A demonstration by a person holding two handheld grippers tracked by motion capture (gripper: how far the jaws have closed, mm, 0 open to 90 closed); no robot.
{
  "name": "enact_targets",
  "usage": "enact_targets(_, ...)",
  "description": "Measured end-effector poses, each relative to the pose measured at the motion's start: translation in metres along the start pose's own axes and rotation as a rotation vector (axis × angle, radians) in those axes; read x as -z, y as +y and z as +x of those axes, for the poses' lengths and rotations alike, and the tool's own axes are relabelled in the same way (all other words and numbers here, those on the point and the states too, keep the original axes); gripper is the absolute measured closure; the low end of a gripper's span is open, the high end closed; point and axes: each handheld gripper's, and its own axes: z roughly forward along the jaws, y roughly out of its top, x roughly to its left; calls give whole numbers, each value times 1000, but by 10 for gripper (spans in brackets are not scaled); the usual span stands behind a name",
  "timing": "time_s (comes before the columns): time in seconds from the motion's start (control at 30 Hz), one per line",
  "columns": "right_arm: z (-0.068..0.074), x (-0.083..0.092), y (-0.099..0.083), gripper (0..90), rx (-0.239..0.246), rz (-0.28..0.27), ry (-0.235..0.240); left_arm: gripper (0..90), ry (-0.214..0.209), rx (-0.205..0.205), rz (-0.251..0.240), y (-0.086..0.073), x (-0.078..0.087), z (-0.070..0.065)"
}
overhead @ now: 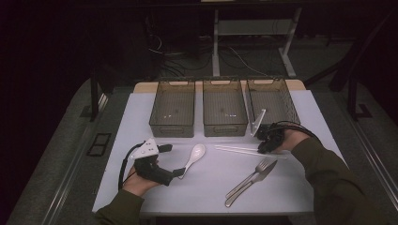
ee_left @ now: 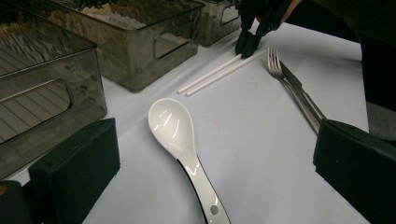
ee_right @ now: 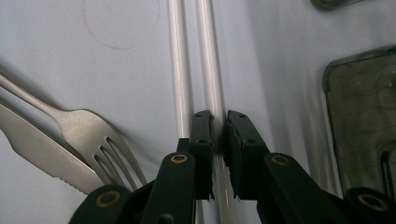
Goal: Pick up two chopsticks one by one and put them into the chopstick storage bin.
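Observation:
Two white chopsticks (overhead: 237, 150) lie side by side on the white table. My right gripper (ee_right: 220, 126) points down at their right end, shut on the chopstick (ee_right: 208, 56) nearer the bins. The other chopstick (ee_right: 176, 56) lies free beside its left jaw. A white ceramic spoon (ee_left: 172, 123) rests bowl-up in front of my left gripper (ee_left: 215, 140), whose jaws stand wide open on either side of the handle without touching it. In the high view the left gripper (overhead: 172, 160) sits at the front left and the right gripper (overhead: 263, 147) at the right.
Three smoky clear bins (overhead: 172, 126) stand in a row at the back of the table. A pale flat piece (overhead: 257, 123) leans on the right bin. A metal fork (overhead: 256, 173) and a knife (ee_right: 37, 149) lie together at the front right.

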Motion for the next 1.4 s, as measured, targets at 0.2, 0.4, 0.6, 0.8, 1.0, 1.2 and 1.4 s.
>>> enact_targets(0.2, -1, 0, 3, 817, 22, 18, 5, 0, -1, -2, -1, 0, 0, 0)
enact_targets(0.4, 2, -1, 7, 837, 59, 42, -11, 0, -1, -1, 0, 0, 0, 0)
enact_targets(0.6, 3, -1, 8, 840, 85, 53, -21, 0, 0, -2, 1, 0, 0, 0)
enact_targets(0.8, 3, 1, 7, 841, 87, 48, -35, 0, 1, -4, 1, 0, 0, 0)
enact_targets(1.0, 2, 7, 3, 841, 76, 31, -32, 0, 5, -4, 3, 0, 1, 0)
enact_targets(1.2, 2, 16, -1, 840, 70, 3, -29, 0, 4, -4, 2, 0, 0, 0)
enact_targets(1.4, 3, 26, -2, 841, 65, -29, -20, 0, 7, -1, 7, 0, 0, 0)
